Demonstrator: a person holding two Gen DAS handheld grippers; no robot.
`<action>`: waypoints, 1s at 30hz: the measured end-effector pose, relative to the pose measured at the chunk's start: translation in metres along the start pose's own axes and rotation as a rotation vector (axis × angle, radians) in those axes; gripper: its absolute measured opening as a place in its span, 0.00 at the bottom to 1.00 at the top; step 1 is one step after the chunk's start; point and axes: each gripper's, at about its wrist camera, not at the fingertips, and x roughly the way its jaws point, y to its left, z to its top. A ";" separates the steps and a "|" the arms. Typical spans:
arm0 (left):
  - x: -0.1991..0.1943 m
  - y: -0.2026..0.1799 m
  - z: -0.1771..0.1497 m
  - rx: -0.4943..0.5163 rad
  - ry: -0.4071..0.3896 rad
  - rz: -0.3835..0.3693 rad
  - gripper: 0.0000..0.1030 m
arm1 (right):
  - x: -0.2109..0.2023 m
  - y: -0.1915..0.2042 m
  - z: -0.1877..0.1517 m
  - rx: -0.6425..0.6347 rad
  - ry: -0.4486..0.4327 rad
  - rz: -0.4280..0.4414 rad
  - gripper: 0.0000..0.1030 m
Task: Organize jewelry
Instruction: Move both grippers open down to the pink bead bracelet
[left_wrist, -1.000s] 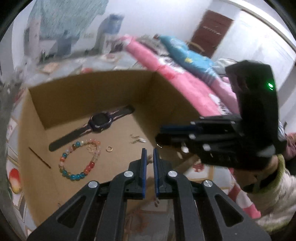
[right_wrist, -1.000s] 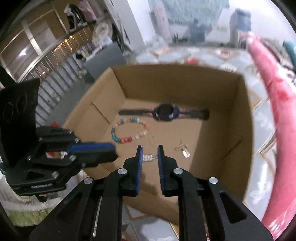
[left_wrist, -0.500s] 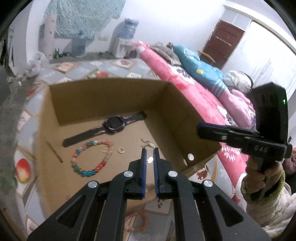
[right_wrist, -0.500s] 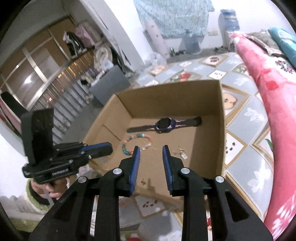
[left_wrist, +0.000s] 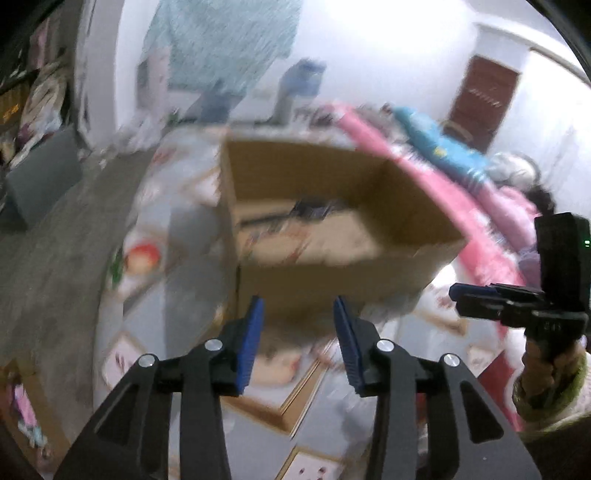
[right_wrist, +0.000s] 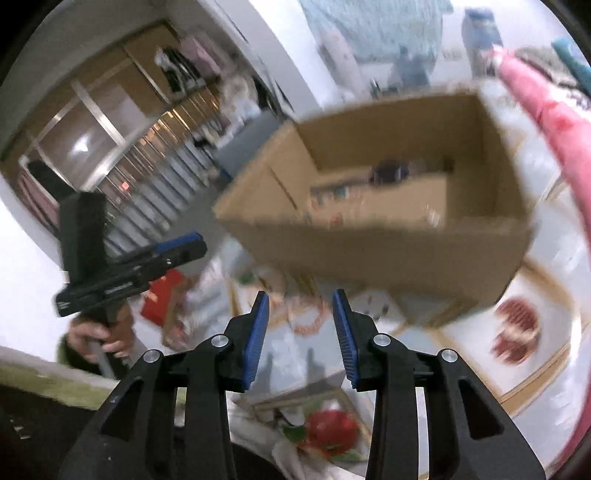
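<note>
Left claw (left_wrist: 298, 317): jaws part open, blue pads apart, nothing between them; they have just been opening. It hangs over the patterned floor (left_wrist: 192, 206), on the near side of the cardboard box (left_wrist: 332, 280), not over its opening.

Right claw (right_wrist: 301, 310): jaws likewise part open and empty, just been opening. It also sits short of the box, above the floor. Directly past its fingertips a ring of pinkish-orange beads (right_wrist: 308, 317) lies on the floor outside the box; heavy blur, so probably a bracelet, but not certain.

Each claw appears in the other's view: the right claw at the right edge of the left wrist view, held by a hand (left_wrist: 546, 354) in a green-cuffed sleeve; the left claw at the left of the right wrist view, gripped by a hand (right_wrist: 99, 336).

Box interior, both views smeared by motion: a dark watch (right_wrist: 389, 172) lies flat toward the far wall, strap stretched out to either side. Nearer than it, a streak of coloured beads (right_wrist: 332, 199) on the box floor. Smaller pieces cannot be resolved.

Surroundings: pink bedding (left_wrist: 443, 199) runs along the far right side of the box. A red object (right_wrist: 162, 299) lies on the floor beside the left claw.
</note>
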 end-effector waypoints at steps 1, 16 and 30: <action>0.012 0.001 -0.007 -0.012 0.040 0.015 0.37 | 0.011 0.000 -0.002 0.002 0.014 -0.011 0.34; 0.076 -0.019 -0.030 0.066 0.112 0.130 0.47 | 0.102 0.007 0.001 -0.120 0.114 -0.220 0.07; 0.096 -0.065 -0.025 0.186 0.146 0.067 0.52 | 0.065 -0.019 -0.031 0.030 0.098 -0.198 0.07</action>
